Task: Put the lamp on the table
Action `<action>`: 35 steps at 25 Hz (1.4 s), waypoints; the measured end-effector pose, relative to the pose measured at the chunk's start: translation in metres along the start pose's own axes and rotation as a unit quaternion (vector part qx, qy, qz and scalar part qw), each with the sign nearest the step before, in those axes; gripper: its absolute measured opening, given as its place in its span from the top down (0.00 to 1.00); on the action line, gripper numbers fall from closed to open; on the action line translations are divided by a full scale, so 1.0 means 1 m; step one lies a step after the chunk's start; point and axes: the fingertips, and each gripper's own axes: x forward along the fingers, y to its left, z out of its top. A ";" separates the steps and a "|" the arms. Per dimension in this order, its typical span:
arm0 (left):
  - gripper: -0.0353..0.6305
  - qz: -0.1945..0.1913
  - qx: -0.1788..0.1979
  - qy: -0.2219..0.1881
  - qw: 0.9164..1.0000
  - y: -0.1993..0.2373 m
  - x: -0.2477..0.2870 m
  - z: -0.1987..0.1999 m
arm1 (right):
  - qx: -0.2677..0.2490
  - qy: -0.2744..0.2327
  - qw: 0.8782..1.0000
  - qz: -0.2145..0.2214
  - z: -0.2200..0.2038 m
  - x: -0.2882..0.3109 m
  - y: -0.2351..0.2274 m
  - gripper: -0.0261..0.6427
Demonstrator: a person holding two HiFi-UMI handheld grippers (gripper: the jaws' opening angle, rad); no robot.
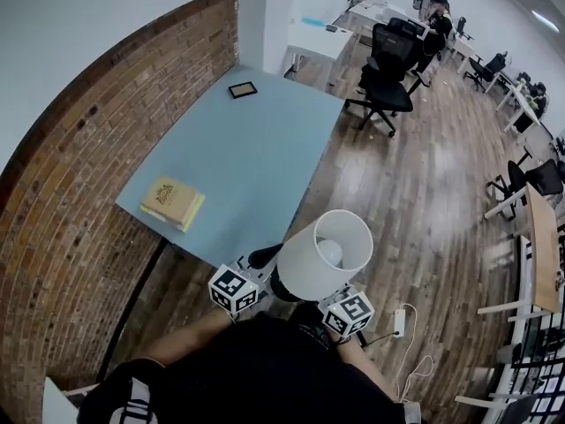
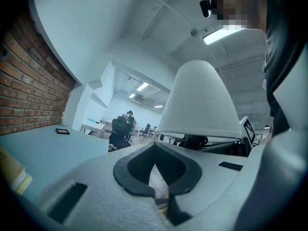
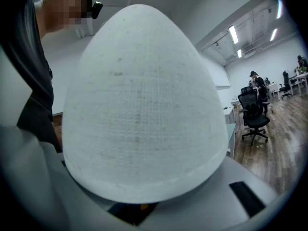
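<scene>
1. Gripping the lamp (image 1: 322, 254) low down, the right tool (image 3: 137, 210) sits mostly hidden under the white shade, jaws partly spread.
2. Left tool (image 2: 155, 150): jaws together, empty, just beside the lamp.
3. Lamp is upright in the air, just short of the desk's (image 1: 265, 148) near edge.

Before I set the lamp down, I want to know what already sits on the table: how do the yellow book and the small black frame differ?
The yellow book is bright, thick and larger; the black frame is dark, flatter and small. The yellow book lies near the near edge; the black frame lies at the far end. Both lie flat on the pale blue table, well apart.
</scene>
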 end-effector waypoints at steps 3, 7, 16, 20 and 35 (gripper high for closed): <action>0.93 0.013 0.000 -0.003 1.000 0.010 0.007 0.002 | -0.001 0.000 1.000 0.015 0.001 0.009 -0.008 0.78; 0.93 0.034 0.004 -0.003 0.999 0.024 0.018 0.004 | -0.004 0.000 0.999 0.034 0.006 0.021 -0.024 0.78; 0.93 0.071 -0.001 0.000 0.997 0.045 0.084 0.003 | 0.003 0.006 0.998 0.057 0.022 0.027 -0.100 0.78; 0.93 0.087 -0.002 -0.007 0.996 0.055 0.132 0.006 | -0.004 0.009 0.997 0.072 0.037 0.027 -0.147 0.78; 0.93 0.119 0.003 -0.019 0.993 0.040 0.294 0.011 | -0.013 0.021 0.994 0.107 0.078 -0.006 -0.304 0.78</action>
